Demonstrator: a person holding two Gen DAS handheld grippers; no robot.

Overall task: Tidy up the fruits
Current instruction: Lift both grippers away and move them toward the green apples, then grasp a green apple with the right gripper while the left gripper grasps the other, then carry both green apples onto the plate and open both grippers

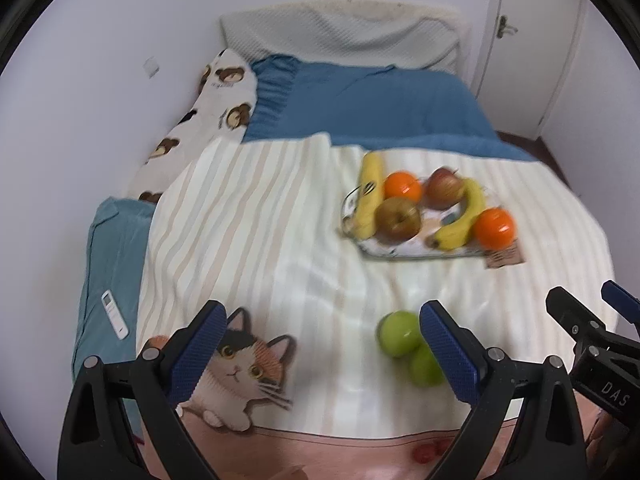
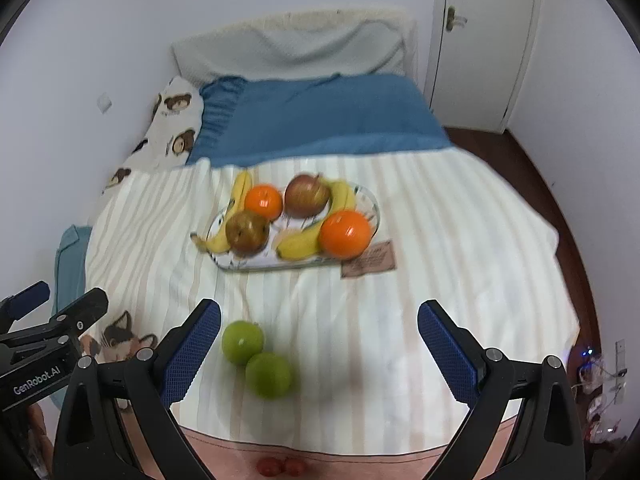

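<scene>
A glass tray (image 1: 404,254) (image 2: 256,267) on the striped blanket holds two bananas (image 1: 370,196) (image 2: 300,242), two oranges (image 1: 495,229) (image 2: 345,234) and two reddish-brown apples (image 1: 398,218) (image 2: 247,233). Two green apples (image 1: 398,333) (image 2: 243,342) lie loose on the blanket nearer me, touching each other; the second green apple (image 1: 426,366) (image 2: 268,375) is partly behind my left finger in the left wrist view. My left gripper (image 1: 324,354) is open over the cat print. My right gripper (image 2: 319,354) is open, the green apples just inside its left finger.
The bed has a blue cover (image 1: 372,104), a bear-print pillow (image 1: 224,92) and a grey headboard cushion (image 2: 292,50). A white remote (image 1: 115,314) lies on the teal cushion at left. A brown label (image 2: 370,264) sits beside the tray. A door (image 2: 484,40) stands at right.
</scene>
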